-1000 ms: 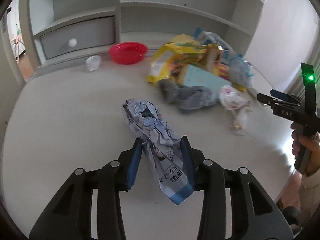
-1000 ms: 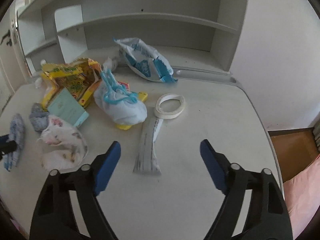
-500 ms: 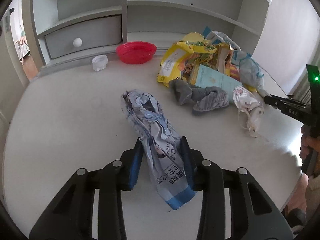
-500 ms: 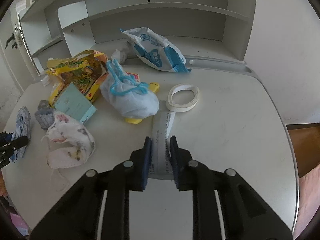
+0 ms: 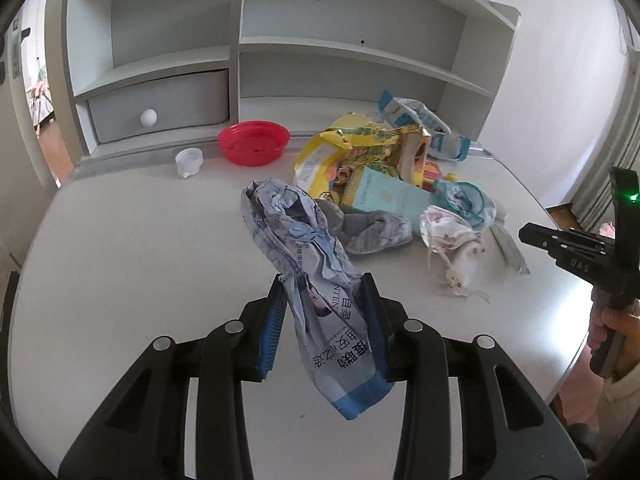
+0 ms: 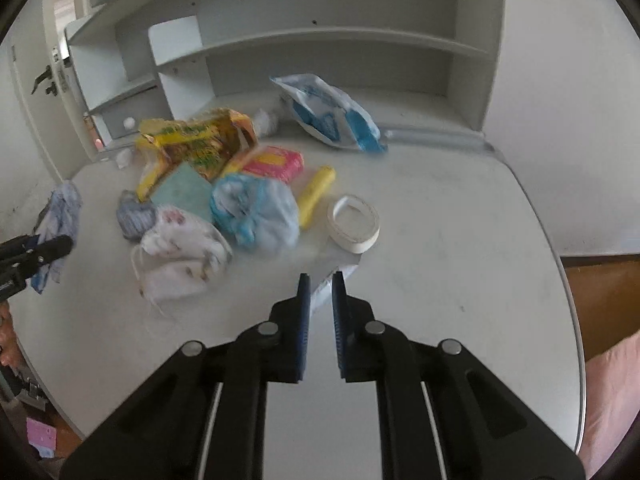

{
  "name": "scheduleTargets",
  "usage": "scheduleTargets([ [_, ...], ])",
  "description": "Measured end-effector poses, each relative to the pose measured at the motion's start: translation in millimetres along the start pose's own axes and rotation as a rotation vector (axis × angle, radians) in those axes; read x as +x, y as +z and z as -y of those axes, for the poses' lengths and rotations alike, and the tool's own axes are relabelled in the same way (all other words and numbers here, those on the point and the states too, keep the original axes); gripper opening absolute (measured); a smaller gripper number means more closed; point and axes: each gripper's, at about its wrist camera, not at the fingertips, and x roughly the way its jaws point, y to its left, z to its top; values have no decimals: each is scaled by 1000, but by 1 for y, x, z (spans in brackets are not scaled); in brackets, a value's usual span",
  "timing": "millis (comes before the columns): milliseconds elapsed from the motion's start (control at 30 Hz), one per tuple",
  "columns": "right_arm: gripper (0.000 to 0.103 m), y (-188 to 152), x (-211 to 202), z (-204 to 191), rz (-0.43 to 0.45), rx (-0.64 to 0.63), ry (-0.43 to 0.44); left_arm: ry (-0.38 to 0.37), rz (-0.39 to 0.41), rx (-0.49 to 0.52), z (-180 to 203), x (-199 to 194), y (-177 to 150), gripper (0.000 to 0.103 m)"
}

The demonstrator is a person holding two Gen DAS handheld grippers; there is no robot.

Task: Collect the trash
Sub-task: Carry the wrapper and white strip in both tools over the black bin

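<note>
Your left gripper [image 5: 324,316] is clamped on the crumpled blue-and-white printed wrapper [image 5: 316,280], held above the near part of the white table [image 5: 120,248]. Your right gripper [image 6: 319,300] is closed on the flat silvery sachet strip [image 6: 326,280], just near the white tape roll [image 6: 353,224].

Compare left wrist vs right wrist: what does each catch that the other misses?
Left wrist only: the red bowl, the white cap beside it, the drawer knob's drawer, and the left gripper shut on a crumpled wrapper.

Right wrist only: the tape roll, the yellow tube, the pink box, and the right gripper shut on a flat silver strip.

Both: the yellow bag, teal card, blue-and-white pouch, grey sock, printed cloth pouch, shelves and desk.
</note>
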Motion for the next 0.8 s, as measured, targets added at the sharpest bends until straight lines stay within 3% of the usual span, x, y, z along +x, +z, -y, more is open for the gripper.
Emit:
scheduleTargets([
  [33, 21, -3, -2, 3, 3, 23, 5, -3, 0, 1, 1, -1, -1, 37],
  [67, 50, -4, -2, 5, 4, 36, 5, -6, 2, -2, 1, -1, -2, 37],
  [133, 79, -7, -2, 2, 4, 42, -14, -11, 3, -10, 0, -1, -3, 38],
  [233, 77, -5, 4, -9, -11, 33, -25, -26, 2, -26, -2, 2, -3, 38],
  [300, 63, -3, 17, -15, -40, 20, -77, -37, 1, -27, -1, 4, -4, 38],
  [333, 44, -3, 22, -16, -57, 22, -82, -40, 0, -25, -1, 4, -4, 38],
  [433, 19, -2, 30, -21, -55, -5, -88, -51, -2, -28, -3, 5, -4, 38],
  [600, 13, -6, 20, -12, -77, 23, -13, -61, 5, -30, -10, 3, -5, 38],
  [800, 13, 10, -27, -12, 54, 46, 19, -70, 18, -22, -12, 0, -1, 38],
])
